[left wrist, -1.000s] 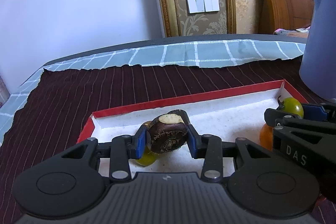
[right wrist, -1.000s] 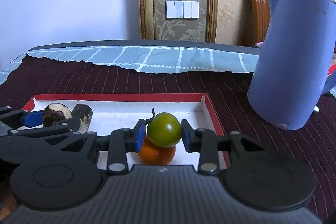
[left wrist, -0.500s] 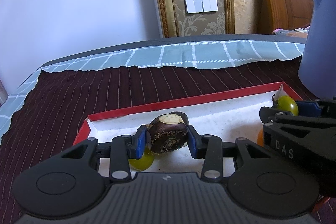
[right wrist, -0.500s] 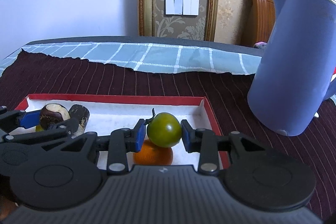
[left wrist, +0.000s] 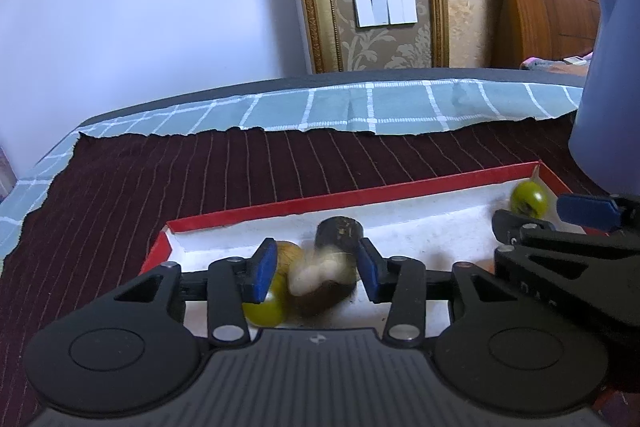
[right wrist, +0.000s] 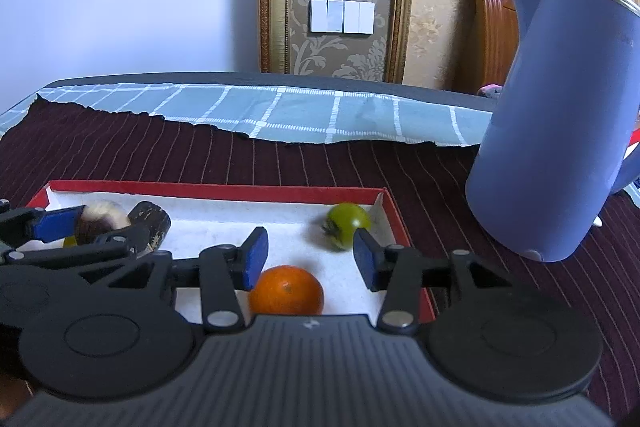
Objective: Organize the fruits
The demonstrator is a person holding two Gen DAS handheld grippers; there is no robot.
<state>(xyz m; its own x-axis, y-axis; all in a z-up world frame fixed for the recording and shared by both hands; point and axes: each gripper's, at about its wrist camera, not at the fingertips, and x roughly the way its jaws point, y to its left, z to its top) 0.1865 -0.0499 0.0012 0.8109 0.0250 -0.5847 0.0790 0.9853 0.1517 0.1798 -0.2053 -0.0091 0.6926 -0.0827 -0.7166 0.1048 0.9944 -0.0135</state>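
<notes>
Two tools opening, blurred brown fruit loose between left tool's pads

brown fruit: motion-blurred between the left gripper's opening jaws; kind unclear
yellow-green fruit: partly hidden behind the blue pad
orange: lower edge hidden by the right gripper's body
blue kettle: cut off at the right edge
green tomato: slightly blurred
</notes>
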